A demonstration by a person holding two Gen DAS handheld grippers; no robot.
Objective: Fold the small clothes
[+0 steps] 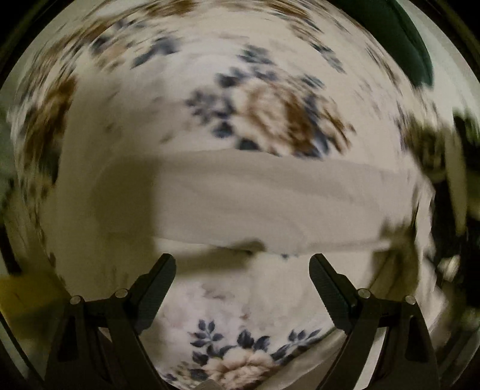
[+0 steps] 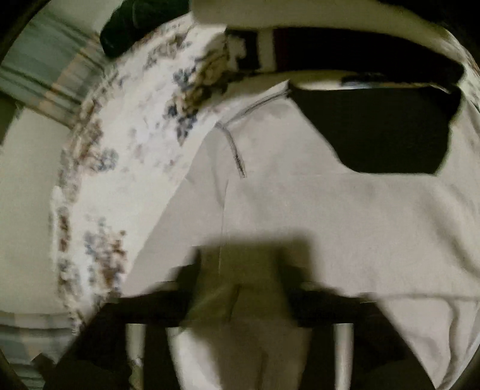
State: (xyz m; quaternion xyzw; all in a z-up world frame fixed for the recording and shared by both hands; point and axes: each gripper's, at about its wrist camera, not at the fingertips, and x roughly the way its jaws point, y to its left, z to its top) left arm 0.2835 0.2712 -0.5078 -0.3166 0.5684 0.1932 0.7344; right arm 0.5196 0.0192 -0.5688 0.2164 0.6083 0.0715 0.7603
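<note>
A pale grey-white garment (image 2: pixel 300 210) lies spread on a floral bedspread (image 2: pixel 135 150); a stitched seam (image 2: pixel 237 153) runs across its upper left. In the left wrist view it shows as a pale folded band (image 1: pixel 255 198) across the middle. My left gripper (image 1: pixel 243 264) is open and empty, its black fingers (image 1: pixel 159 282) just short of the band's near edge. My right gripper (image 2: pixel 240 285) is blurred by motion, its fingers apart over the garment, casting a dark shadow on it. Whether cloth is pinched between them is unclear.
A black item (image 2: pixel 384 126) lies on the garment's far side. A dark green object (image 1: pixel 402 39) sits at the bed's far right, a dark bundle (image 2: pixel 126 27) at the bedspread's far end. Pale striped cloth (image 2: pixel 39 75) and floor lie left of the bed.
</note>
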